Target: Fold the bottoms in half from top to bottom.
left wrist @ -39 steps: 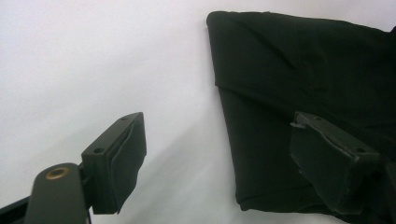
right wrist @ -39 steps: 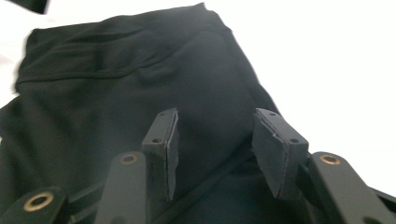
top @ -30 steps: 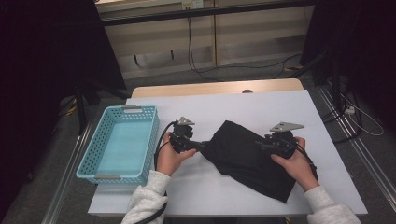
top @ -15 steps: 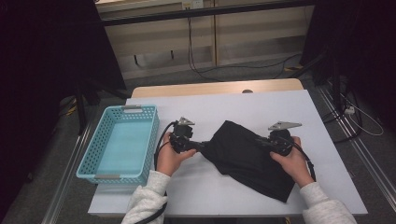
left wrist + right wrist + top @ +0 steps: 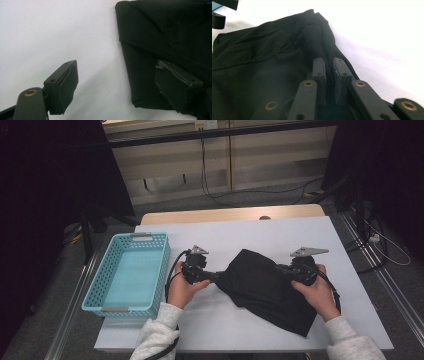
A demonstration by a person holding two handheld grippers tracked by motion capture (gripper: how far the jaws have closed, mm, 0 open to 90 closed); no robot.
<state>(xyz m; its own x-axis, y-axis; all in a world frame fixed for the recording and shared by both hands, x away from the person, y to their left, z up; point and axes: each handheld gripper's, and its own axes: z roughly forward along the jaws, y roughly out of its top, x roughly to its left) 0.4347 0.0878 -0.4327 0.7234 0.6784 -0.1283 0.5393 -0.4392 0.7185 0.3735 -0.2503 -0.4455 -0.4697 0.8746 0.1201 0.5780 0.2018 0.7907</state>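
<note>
The right gripper has its two fingers drawn narrow, having just been closing, and they pinch a raised fold of the one black cloth between them; in the high view this right gripper sits at the cloth's right-hand upper edge, gripped by the person's right hand. The left gripper stands with its two fingers wide apart: one hangs over bare white worktop, the other lies over the cloth's edge, and no pad presses on the fabric. In the high view the left gripper points at the cloth's left corner, held by the left hand.

The black cloth lies crumpled on the middle of the worktop, between the two grippers, trailing toward the near right. One turquoise basket stands at the worktop's left edge, well apart from the cloth, just beside the left hand. Each gripper carries one grey three-cornered plate on top and one cable. Both sleeves are light grey.
</note>
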